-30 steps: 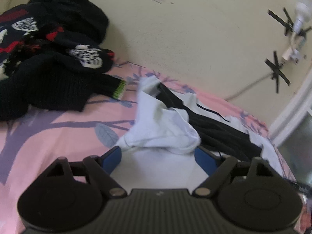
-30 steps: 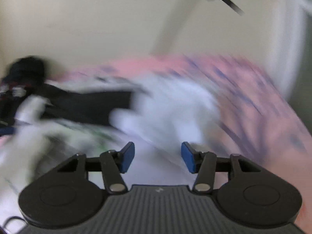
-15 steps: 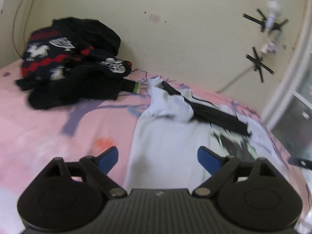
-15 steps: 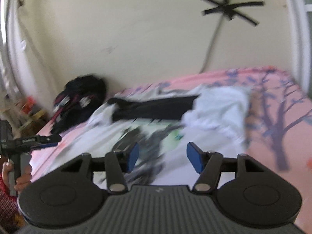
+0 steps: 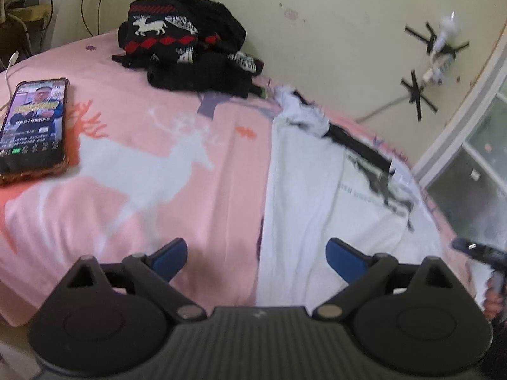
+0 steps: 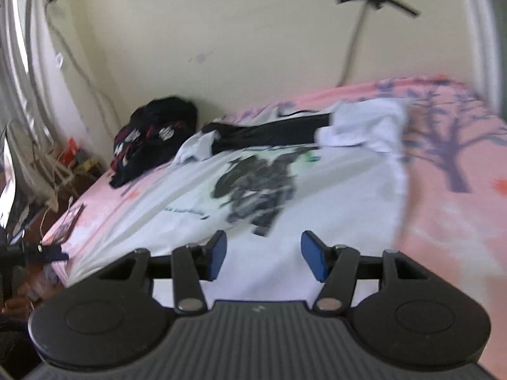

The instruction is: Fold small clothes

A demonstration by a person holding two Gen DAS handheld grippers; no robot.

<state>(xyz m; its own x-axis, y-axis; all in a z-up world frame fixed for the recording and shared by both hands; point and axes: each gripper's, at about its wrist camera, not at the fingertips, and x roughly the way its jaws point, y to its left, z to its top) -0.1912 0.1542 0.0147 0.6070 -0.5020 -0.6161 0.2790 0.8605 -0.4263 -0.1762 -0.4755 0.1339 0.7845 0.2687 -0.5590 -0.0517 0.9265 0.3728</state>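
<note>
A white T-shirt [image 6: 317,196] with a dark printed figure lies spread flat on the pink bed; it also shows in the left wrist view [image 5: 310,190]. A black garment [image 6: 269,134] and a bunched white garment [image 6: 364,123] lie at its far end. My left gripper [image 5: 256,258] is open and empty, above the shirt's near left edge. My right gripper [image 6: 263,255] is open and empty, above the shirt's near edge. The right gripper's tip shows at the right of the left wrist view [image 5: 481,251].
A pile of black patterned sweaters [image 5: 190,53] lies at the far left by the wall. A phone [image 5: 33,129] with a lit screen lies on the pink deer-print sheet [image 5: 142,164]. Cables and clutter [image 6: 60,164] stand beside the bed. A window frame [image 5: 469,133] is on the right.
Both grippers have pulled back from the far garments towards the near edge of the bed. The white T-shirt now lies spread flat. Both stay open.
</note>
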